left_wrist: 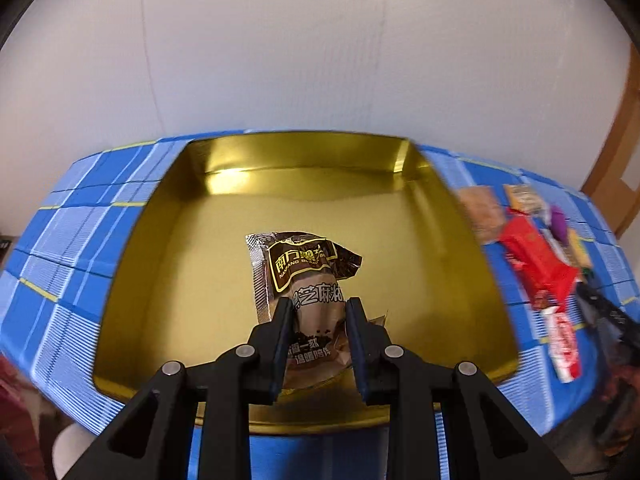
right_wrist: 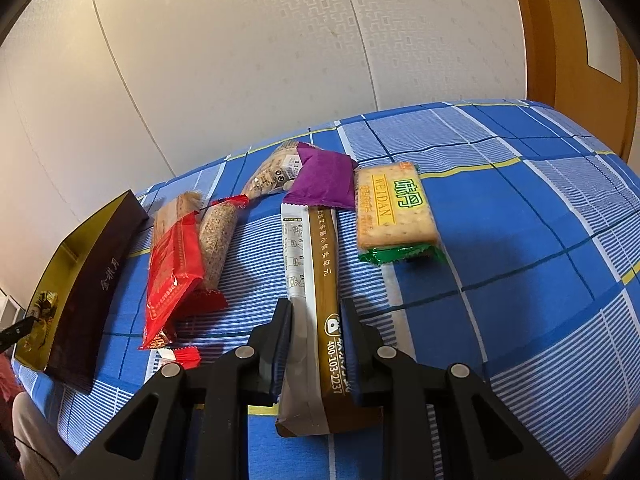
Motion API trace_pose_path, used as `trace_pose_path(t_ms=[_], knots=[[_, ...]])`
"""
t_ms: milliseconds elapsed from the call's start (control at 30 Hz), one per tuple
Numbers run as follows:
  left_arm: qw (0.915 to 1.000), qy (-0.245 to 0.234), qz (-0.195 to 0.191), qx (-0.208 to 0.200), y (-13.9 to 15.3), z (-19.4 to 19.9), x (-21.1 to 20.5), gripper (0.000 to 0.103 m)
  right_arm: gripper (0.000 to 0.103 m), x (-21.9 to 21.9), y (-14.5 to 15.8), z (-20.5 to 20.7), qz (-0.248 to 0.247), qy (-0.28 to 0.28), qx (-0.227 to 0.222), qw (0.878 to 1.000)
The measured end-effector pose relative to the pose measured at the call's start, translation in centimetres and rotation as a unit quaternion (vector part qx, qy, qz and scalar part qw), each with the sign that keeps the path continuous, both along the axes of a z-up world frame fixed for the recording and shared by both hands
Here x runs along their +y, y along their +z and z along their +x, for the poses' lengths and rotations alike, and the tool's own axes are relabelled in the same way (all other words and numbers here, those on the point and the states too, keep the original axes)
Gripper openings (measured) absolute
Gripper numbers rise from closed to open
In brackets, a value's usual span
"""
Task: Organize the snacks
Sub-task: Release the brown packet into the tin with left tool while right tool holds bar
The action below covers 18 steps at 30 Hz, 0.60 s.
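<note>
My left gripper [left_wrist: 318, 306] is shut on a brown sesame snack packet [left_wrist: 304, 280] and holds it over the gold tin tray [left_wrist: 168, 248]. My right gripper [right_wrist: 316, 308] is shut on a long white and brown snack bar [right_wrist: 316, 280] that lies on the blue checked cloth. The tin also shows in the right wrist view [right_wrist: 92, 292] at the far left, with the brown packet inside it. Loose snacks lie between tin and bar: a red packet [right_wrist: 172, 268], a sesame bar [right_wrist: 218, 240], a purple packet [right_wrist: 324, 180], a Weidan cracker pack [right_wrist: 394, 210].
The blue checked cloth [right_wrist: 520, 208] covers the table. White wall behind and a wooden door frame [right_wrist: 568, 40] at the right. In the left wrist view the loose snacks [left_wrist: 536, 256] lie right of the tin.
</note>
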<state>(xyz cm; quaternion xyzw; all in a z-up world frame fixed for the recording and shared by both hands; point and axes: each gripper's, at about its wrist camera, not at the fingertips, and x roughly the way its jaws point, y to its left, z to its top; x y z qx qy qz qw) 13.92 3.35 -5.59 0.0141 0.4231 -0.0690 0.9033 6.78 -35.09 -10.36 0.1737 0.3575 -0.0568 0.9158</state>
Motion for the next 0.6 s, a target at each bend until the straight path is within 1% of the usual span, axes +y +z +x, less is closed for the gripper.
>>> trace_pose_path(t_ms=[67,200,333,433,500,600], knots=[[0.9999,0.011,0.008,0.007,-0.6,0.5,1.2,0.027,0.024,-0.1,0.0,-0.1,0.005,-0.001,-0.002,1.0],[0.9992,0.029,0.012,0.024,-1.5,1.3,3.4,0.027,0.024,0.0,0.1,-0.3,0.006,-0.002,-0.005,1.0],[0.9981,0.042,0.037,0.026,-2.0,1.8,4.5,0.028,0.024,0.1,0.1,-0.4,0.008,-0.004,-0.006,1.0],[0.9966,0.057,0.055,0.023,-2.0,1.5,5.3,0.03,0.024,-0.1,0.1,-0.5,0.01,-0.006,-0.006,1.0],[0.9964,0.07,0.046,0.017,-1.7,1.1,5.6,0.031,0.024,-0.2,0.1,-0.5,0.012,-0.007,-0.006,1.0],[0.9964,0.082,0.024,-0.002,-1.0,0.1,5.9,0.039,0.024,-0.2,0.1,-0.7,0.016,-0.009,-0.008,1.0]])
